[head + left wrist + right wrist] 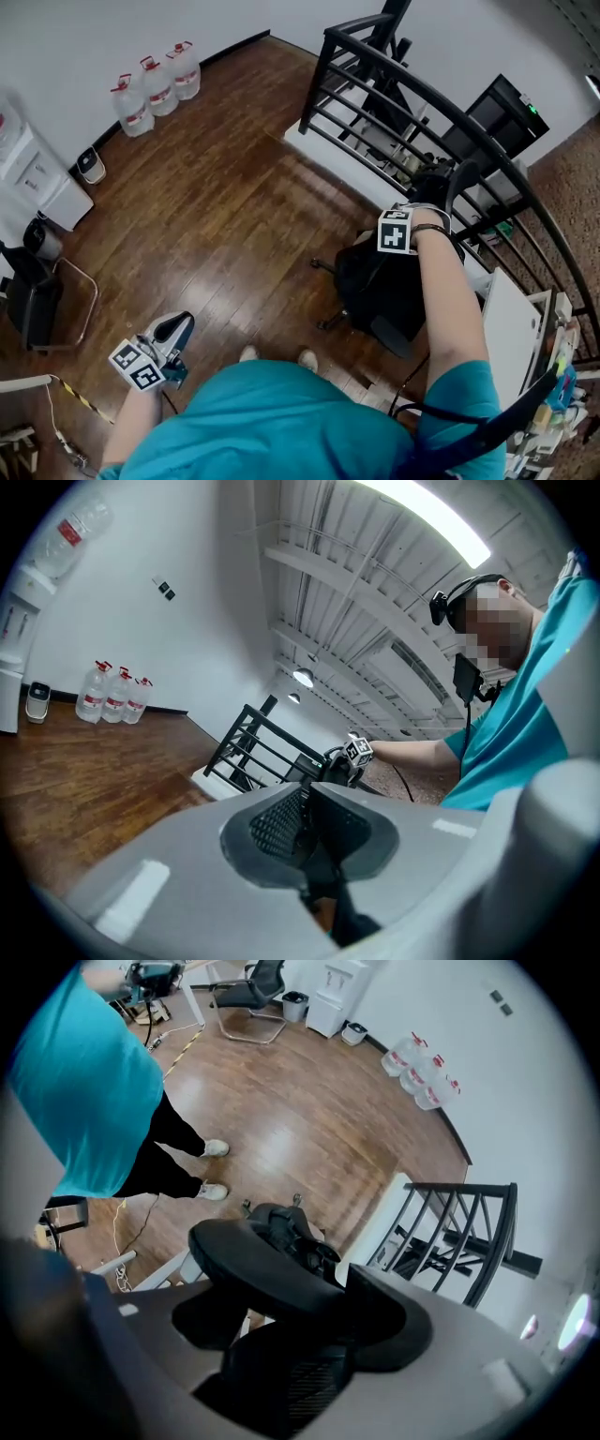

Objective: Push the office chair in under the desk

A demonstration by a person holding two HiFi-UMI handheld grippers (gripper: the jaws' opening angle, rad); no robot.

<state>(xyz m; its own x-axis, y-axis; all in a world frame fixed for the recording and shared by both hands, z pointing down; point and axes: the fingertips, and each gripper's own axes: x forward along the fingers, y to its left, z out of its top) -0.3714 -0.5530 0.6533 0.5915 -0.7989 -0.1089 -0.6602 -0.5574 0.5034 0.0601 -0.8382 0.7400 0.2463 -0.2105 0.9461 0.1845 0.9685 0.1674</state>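
In the head view, the black office chair (380, 286) stands on the brown wooden floor (216, 216), just beside the white desk (511, 333) at the right and close to the black railing (422, 103). The right gripper (433, 187) sits at the top of the chair's back, with the arm stretched out over the seat. The left gripper (180, 328) hangs low at the person's left side, well apart from the chair and touching nothing. 3 water bottles (157, 84) stand against the far wall, and a water dispenser (37, 178) stands at the left edge. In the left gripper view, the left gripper (305, 822) has its 2 jaws pressed together with nothing between them, pointing out across the room toward the railing (253, 747) and the 3 bottles (114, 694); the right gripper's marker cube (357, 751) shows beyond the jaws. In the right gripper view, the right gripper (300, 1335) pinches the curved top edge of the office chair (272, 1274), which runs across between the 2 jaws. Below lie the floor (281, 1119), the person's 2 white shoes (214, 1168) and the railing (450, 1232).
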